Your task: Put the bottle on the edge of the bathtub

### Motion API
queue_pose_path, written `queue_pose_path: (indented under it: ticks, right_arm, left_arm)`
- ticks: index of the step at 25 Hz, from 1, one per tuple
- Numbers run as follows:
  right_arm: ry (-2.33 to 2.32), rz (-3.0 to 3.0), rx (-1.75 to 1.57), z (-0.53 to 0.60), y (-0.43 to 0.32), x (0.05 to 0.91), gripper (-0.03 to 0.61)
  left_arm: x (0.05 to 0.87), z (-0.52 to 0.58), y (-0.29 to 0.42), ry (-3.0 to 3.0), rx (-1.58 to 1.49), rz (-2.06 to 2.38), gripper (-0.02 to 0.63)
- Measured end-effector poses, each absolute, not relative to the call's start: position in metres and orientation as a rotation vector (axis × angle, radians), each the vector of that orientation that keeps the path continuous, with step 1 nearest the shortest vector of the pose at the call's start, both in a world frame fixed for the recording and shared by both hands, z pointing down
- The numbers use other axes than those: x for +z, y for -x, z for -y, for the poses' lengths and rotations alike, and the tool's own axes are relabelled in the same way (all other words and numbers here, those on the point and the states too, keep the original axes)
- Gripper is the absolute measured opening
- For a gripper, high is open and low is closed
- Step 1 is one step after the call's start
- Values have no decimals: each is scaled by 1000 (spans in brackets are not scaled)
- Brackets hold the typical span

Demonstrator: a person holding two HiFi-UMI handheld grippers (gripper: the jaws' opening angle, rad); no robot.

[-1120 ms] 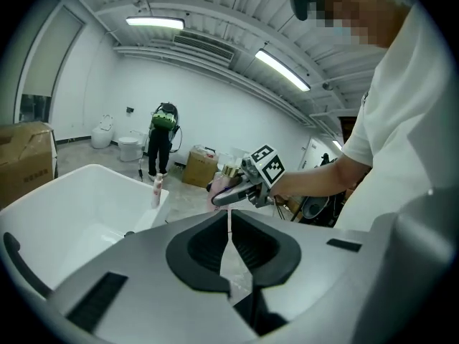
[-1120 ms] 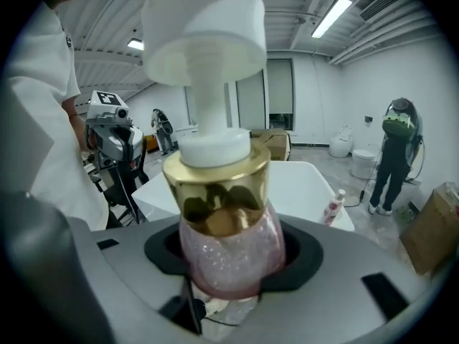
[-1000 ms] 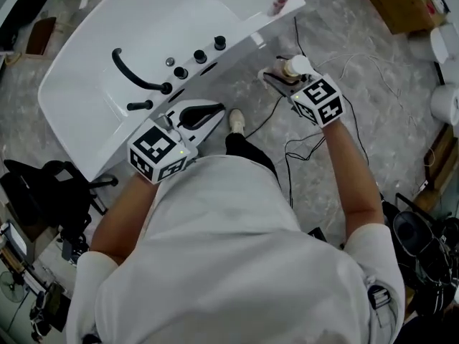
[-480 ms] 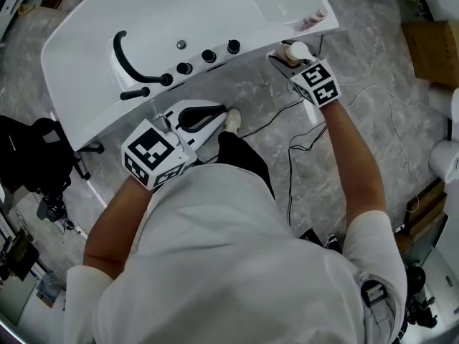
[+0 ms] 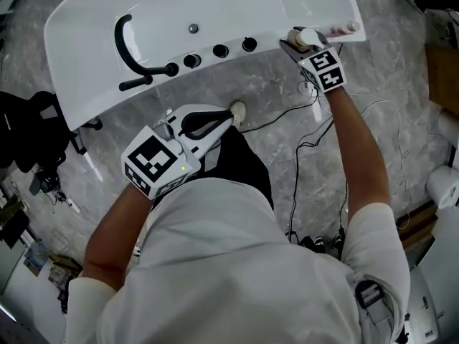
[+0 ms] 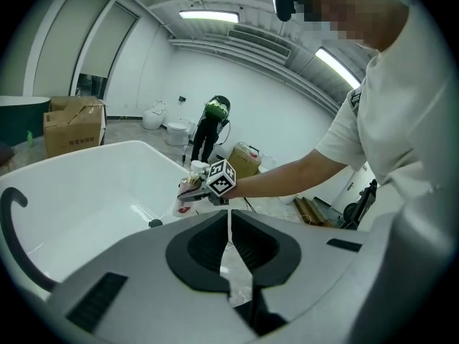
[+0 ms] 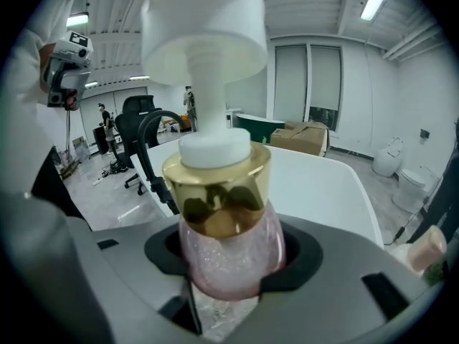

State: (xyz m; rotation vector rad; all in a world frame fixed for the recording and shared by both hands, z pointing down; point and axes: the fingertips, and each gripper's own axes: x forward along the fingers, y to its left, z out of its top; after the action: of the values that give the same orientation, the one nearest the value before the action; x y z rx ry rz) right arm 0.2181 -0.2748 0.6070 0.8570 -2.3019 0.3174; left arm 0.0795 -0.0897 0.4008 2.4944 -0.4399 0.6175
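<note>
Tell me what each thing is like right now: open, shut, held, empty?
Bathtub: no water in it.
Right gripper: shut on the pump bottle.
Pump bottle: upright, held at the bathtub's corner edge; set down or not, unclear.
Left gripper: shut, empty.
Small pink bottle: lying on the bathtub's rim.

There are one bathtub (image 5: 93,20), two bottles (image 5: 307,37), three black knobs (image 5: 220,51), one curved black spout (image 5: 123,41) and two grippers (image 5: 228,113).
</note>
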Motion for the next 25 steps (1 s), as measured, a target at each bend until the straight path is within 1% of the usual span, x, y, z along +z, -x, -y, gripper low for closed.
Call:
queue_pose_path:
  ticks: [11,25]
  right_arm:
    - [-1007,2275,384,304,-227,643,232]
    - [-1083,2308,356,306,-229,646,241]
  left_arm:
    - [413,91,-80,-2463,637,450,28]
    - [416,91,-80,-2467,646,439,28]
